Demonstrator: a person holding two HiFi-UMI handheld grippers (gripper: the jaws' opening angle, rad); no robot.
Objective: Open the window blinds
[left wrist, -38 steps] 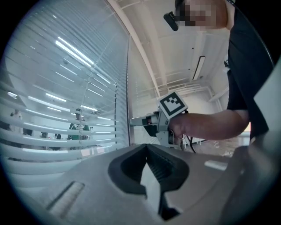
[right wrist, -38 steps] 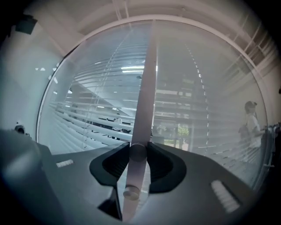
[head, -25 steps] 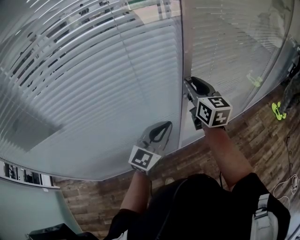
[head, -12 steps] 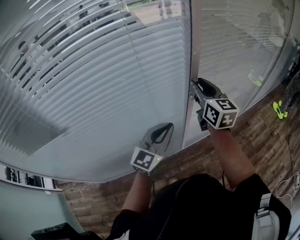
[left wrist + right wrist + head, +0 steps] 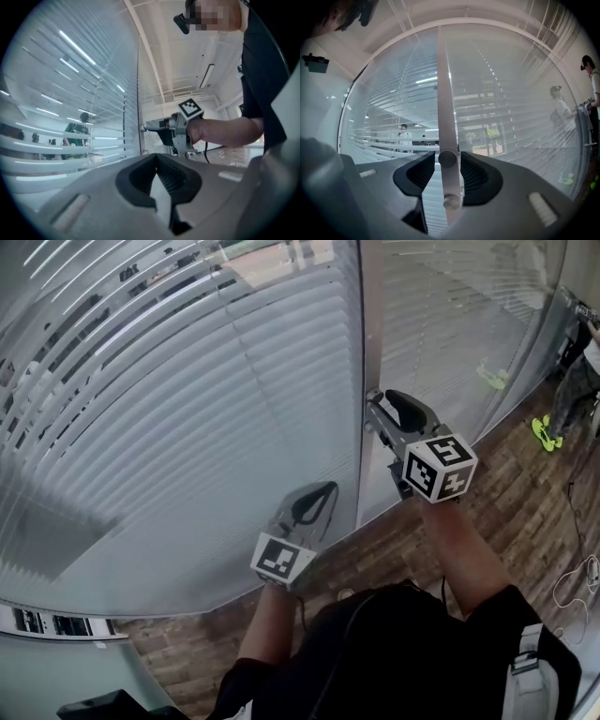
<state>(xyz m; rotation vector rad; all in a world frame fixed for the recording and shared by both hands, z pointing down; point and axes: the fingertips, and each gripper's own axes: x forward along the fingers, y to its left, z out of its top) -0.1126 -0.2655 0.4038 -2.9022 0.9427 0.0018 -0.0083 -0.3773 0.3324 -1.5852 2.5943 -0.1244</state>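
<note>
White slatted blinds (image 5: 187, 427) hang behind glass panes on either side of an upright frame post (image 5: 361, 352). A round knob (image 5: 447, 158) sticks out of that post (image 5: 444, 93), with a smaller stud (image 5: 451, 201) below it. My right gripper (image 5: 375, 414) is at the post with a jaw on each side of the knob. Its jaws have just been opening, and a thin gap shows on both sides of the knob. My left gripper (image 5: 328, 489) hangs lower left, close to the glass, shut and empty. The left gripper view shows the right gripper (image 5: 143, 127) against the post.
A wood floor (image 5: 525, 512) runs along the foot of the glass wall. At far right a person stands in bright green shoes (image 5: 544, 432). A cable (image 5: 577, 582) lies on the floor. People show behind the glass, one in green (image 5: 77, 133).
The head view has shifted a little. Both grippers stay about where they were, the right one still at the knob on the post. The slats look much the same.
</note>
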